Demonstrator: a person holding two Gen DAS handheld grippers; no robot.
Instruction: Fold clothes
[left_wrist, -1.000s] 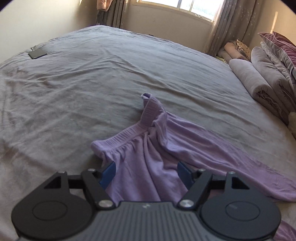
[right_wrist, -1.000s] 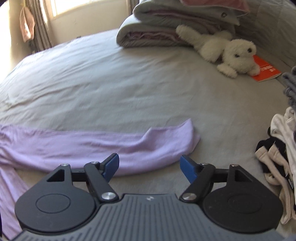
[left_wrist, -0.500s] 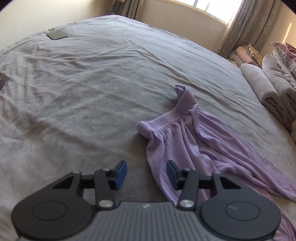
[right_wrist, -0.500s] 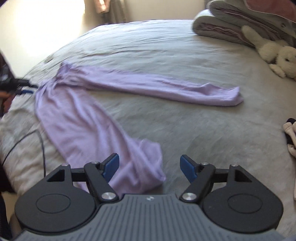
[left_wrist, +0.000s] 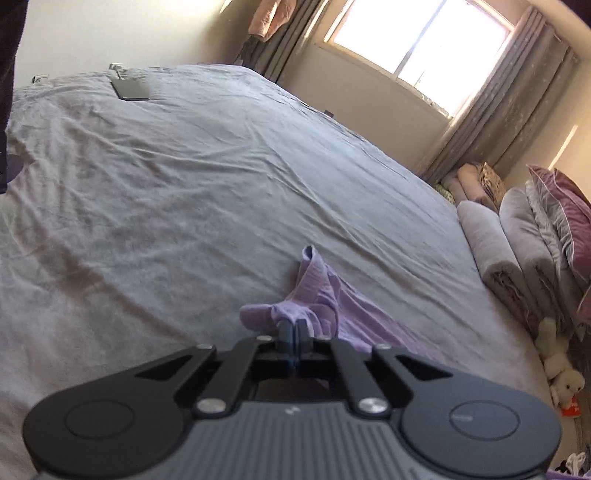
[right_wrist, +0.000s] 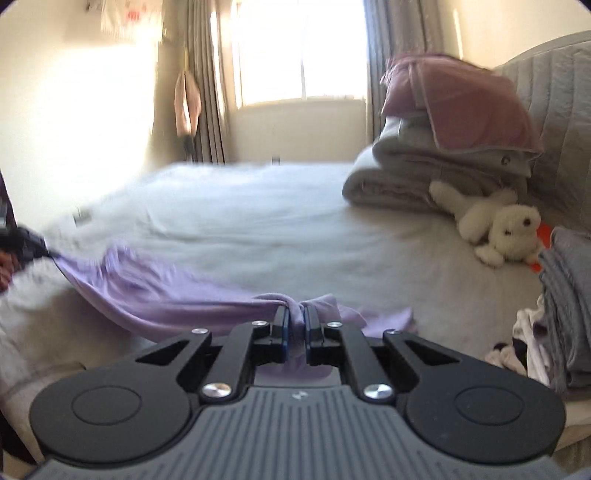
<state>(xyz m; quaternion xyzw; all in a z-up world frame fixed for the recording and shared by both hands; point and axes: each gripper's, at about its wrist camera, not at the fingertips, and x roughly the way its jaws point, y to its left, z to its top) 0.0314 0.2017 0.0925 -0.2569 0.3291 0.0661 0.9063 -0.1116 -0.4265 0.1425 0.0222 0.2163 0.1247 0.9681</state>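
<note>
Bedroom, grey bed (left_wrist: 184, 192) under a bright window. Lilac trousers (right_wrist: 155, 299) lie slack across its near side. My left gripper (left_wrist: 295, 332) pinches the ribbed waistband; my right gripper (right_wrist: 294, 321) clamps a bunched leg end. Light, limp, likely to sag: best held at hems.

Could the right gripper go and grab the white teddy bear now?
Probably not right away. The right gripper has its jaws shut on the purple pants, so it would have to let go first. The white teddy bear lies in the open on the bed, with nothing between them.
</note>
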